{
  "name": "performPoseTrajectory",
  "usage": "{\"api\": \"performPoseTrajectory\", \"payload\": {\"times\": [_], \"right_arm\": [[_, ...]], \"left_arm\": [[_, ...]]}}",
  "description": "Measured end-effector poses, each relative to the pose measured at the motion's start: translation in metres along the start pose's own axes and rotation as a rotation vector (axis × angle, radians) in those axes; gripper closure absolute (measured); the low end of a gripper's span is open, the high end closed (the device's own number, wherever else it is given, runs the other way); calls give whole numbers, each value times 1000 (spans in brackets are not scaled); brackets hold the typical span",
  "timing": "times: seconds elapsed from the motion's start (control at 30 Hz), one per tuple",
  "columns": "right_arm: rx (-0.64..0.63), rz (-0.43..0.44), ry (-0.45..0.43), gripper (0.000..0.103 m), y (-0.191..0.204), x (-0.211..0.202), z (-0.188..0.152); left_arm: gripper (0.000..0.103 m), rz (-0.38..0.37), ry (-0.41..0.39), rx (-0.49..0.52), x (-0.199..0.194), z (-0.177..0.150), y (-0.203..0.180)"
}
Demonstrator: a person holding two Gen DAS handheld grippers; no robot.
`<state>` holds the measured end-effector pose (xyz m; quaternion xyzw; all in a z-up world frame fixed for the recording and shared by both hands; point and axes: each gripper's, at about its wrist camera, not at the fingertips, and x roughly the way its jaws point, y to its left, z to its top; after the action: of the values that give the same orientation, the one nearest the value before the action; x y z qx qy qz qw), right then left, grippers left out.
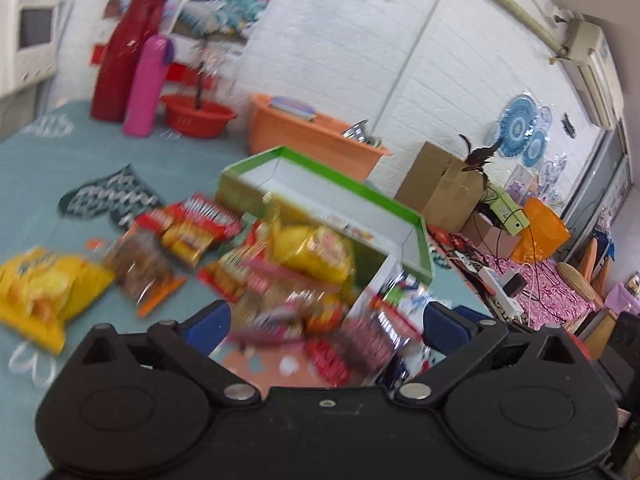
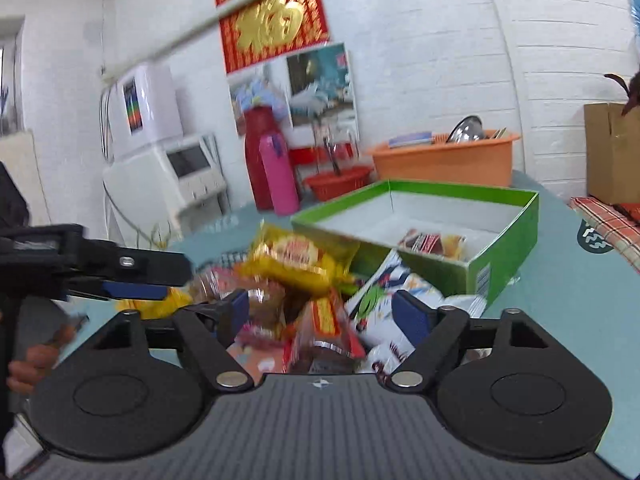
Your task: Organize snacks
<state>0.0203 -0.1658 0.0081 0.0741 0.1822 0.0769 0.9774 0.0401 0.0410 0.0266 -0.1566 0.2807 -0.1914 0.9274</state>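
While motion blurs the snack packets point(image 1: 280, 280), labels unreadable, green box point(image 2: 508, 248) partly hidden

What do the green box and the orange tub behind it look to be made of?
Green box: probably printed cardboard, going by its thin folded walls, white inside and faintly glossy skin. Orange tub: likely moulded plastic, with one even colour, a rounded rolled rim and a dull sheen.

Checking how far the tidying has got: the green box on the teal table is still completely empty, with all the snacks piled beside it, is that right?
Not quite. The green box on the teal table is not empty: the right wrist view shows one snack packet already lying inside it. The other snacks are piled beside it, as you said.
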Motion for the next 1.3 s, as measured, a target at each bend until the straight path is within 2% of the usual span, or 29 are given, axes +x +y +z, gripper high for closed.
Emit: {"api": "performPoseTrajectory", "payload": {"times": [0.1, 0.13, 0.17, 0.23, 0.4, 0.5, 0.57, 0.77, 0.9, 0.97, 1.03, 1.3], "right_arm": [[-82, -61, 13, 0, 11, 15, -3], [-103, -80, 15, 6, 14, 20, -4], [-120, -95, 23, 21, 16, 25, -4], [-132, -104, 77, 38, 19, 33, -8], [-125, -32, 128, 38, 31, 18, -22], [-89, 9, 164, 30, 31, 7, -28], [-73, 5, 176, 22, 28, 1, -32], [-5, -8, 179, 20, 16, -7, -40], [6, -4, 174, 18, 13, -7, -42], [14, 0, 173, 18, 12, -7, -43], [15, -2, 174, 17, 11, -8, -43], [37, -3, 169, 12, 7, -10, -44]], "left_arm": [[0, 26, 3, -51, -14, -9, 15], [0, 32, 2, -58, -17, -10, 18], [0, 37, -1, -64, -21, -13, 21], [0, 43, -4, -73, -26, -16, 25], [0, 14, 29, -98, -20, -27, 32], [0, -30, 64, -110, -9, -33, 31], [0, -58, 83, -113, 0, -36, 30], [0, -137, 152, -125, 41, -31, 27], [0, -240, 213, -114, 60, -31, 18], [7, -265, 238, -112, 65, -32, 17], [17, -274, 245, -116, 65, -33, 17], [14, -279, 256, -128, 68, -34, 19]]}}
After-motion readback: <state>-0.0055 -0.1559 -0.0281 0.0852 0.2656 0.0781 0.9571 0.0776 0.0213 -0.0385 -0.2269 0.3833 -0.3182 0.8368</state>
